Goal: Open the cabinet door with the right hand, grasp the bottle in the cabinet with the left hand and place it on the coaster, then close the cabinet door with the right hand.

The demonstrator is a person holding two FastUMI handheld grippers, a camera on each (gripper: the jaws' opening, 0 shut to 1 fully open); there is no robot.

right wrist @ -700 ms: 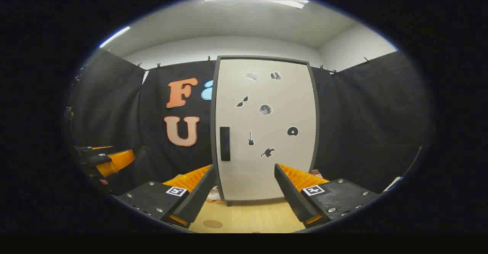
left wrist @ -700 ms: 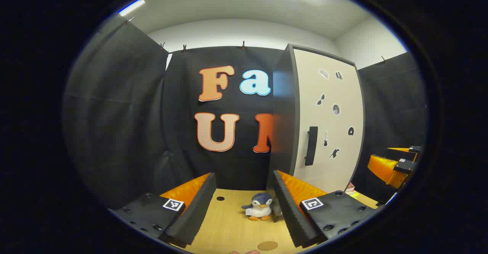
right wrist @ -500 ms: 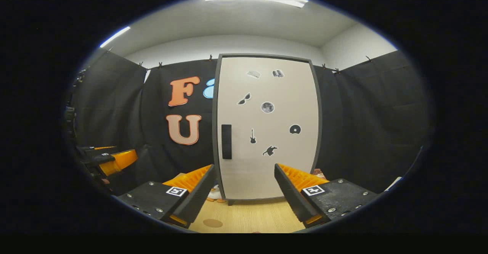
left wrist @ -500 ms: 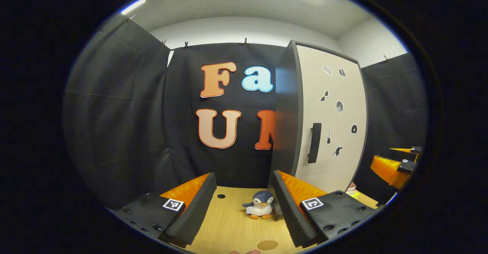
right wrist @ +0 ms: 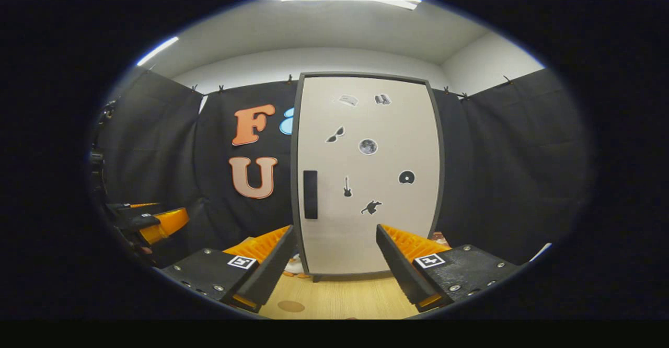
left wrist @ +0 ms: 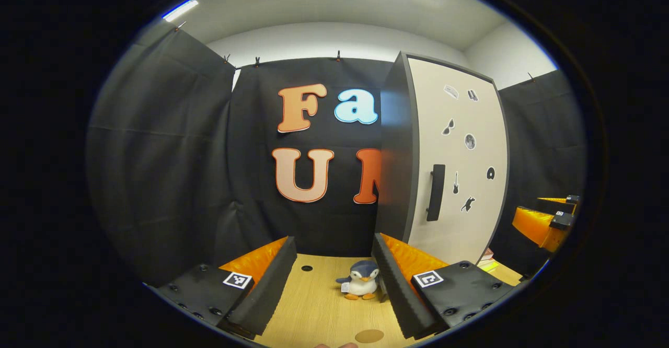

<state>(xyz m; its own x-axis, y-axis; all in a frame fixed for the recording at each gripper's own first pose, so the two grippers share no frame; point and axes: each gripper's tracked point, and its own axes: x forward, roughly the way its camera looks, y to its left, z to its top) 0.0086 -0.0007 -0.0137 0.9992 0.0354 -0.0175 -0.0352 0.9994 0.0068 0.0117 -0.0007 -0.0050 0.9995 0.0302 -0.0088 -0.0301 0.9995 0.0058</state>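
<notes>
In the right gripper view, the cabinet door (right wrist: 368,175) is seen straight ahead, beyond the right gripper (right wrist: 334,256), whose jaws are spread wide with nothing between them. The door is shut and stands upright, its long axis vertical and its pale face turned toward the gripper. The dark handle (right wrist: 310,194), a vertical bar, is set near the door's left edge, above and just left of the gap between the jaws, and is not touched. Small stickers (right wrist: 368,146) are scattered over the door.

In the left gripper view, the left gripper (left wrist: 332,280) is held low over the wooden table (left wrist: 319,311), its jaws likewise spread and empty. The cabinet is seen to the right and farther off, at an angle. A toy penguin (left wrist: 360,280) stands on the table between the fingers, close to the right one. The round coaster (left wrist: 369,335) lies flat on the near edge of the table. The bottle cannot be seen behind the closed door.
</notes>
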